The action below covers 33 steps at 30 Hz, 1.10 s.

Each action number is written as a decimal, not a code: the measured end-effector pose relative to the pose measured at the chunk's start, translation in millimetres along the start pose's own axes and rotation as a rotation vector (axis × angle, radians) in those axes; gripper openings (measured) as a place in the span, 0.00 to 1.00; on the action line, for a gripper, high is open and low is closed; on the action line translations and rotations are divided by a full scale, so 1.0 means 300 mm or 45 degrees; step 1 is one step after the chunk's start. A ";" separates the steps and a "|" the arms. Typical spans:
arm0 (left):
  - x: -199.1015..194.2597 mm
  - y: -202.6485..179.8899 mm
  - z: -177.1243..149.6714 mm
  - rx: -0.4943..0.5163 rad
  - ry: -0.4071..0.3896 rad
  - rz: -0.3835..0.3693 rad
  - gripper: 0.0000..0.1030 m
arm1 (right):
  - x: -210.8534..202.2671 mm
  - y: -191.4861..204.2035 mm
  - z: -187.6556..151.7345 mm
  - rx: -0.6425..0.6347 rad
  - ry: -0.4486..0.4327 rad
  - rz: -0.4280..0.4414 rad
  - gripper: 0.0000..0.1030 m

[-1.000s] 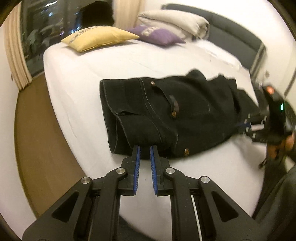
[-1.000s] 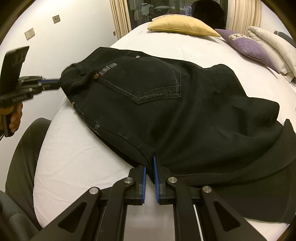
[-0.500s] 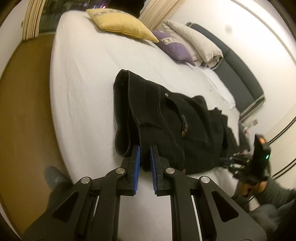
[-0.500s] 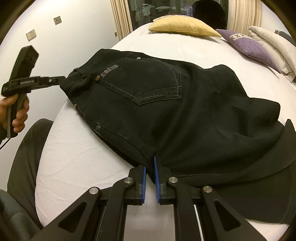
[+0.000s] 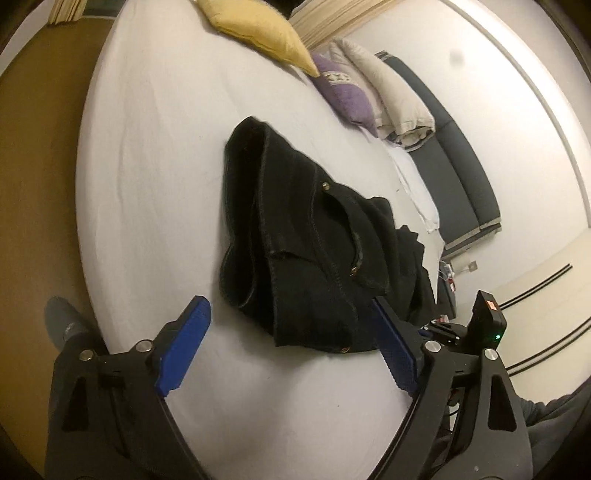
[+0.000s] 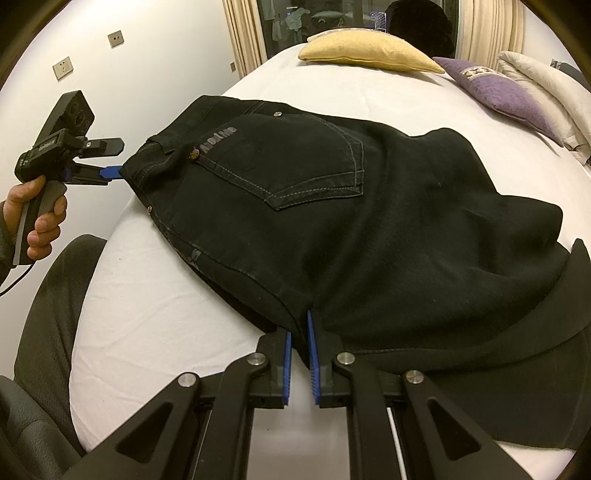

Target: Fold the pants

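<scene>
The pants point(image 6: 332, 206) lie folded on the bed point(image 6: 155, 295). Left tongs point(image 5: 291, 347) have just sprung apart, empty (waistband dropped); right tongs point(image 6: 299, 354) pinch the fold, so release gently, without dragging.

A bedroom in a home. A wide bed point(image 6: 354, 92) with a white sheet fills the room, with a yellow pillow point(image 6: 365, 55), a purple cushion point(image 6: 506, 92) and a rolled cream duvet point(image 5: 391, 96) at its far end. A dark padded headboard point(image 5: 458, 177), beige curtains point(image 6: 243, 37), a dark window point(image 6: 295, 22), wall sockets point(image 6: 62, 67) and brown flooring point(image 5: 37, 155) surround it.
</scene>
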<state>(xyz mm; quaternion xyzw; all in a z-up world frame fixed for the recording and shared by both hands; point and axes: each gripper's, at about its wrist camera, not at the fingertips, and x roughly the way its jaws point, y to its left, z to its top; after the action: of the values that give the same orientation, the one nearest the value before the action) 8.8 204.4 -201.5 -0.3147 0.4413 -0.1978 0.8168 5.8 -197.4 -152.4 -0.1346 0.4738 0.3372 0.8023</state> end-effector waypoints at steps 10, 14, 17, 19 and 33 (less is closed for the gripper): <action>0.044 -0.101 0.014 0.217 0.054 0.194 0.07 | -0.002 -0.001 -0.001 -0.003 -0.008 -0.001 0.11; 0.036 -0.131 0.022 0.264 0.046 0.253 0.06 | -0.015 0.009 0.000 -0.015 -0.024 -0.020 0.11; 0.019 -0.137 0.039 0.265 0.024 0.273 0.06 | -0.039 0.018 0.007 -0.017 -0.046 -0.035 0.11; 0.011 -0.142 0.046 0.286 0.025 0.295 0.06 | -0.060 0.028 0.019 -0.026 -0.065 -0.048 0.11; 0.057 -0.016 0.043 0.185 -0.002 0.360 0.15 | 0.027 0.063 -0.029 -0.026 -0.003 -0.058 0.15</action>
<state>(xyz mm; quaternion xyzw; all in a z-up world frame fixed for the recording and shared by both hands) 28.5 195.1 -203.0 -0.1899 0.4652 -0.1121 0.8573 -10.2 -184.8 -161.8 -0.1532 0.4660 0.3239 0.8090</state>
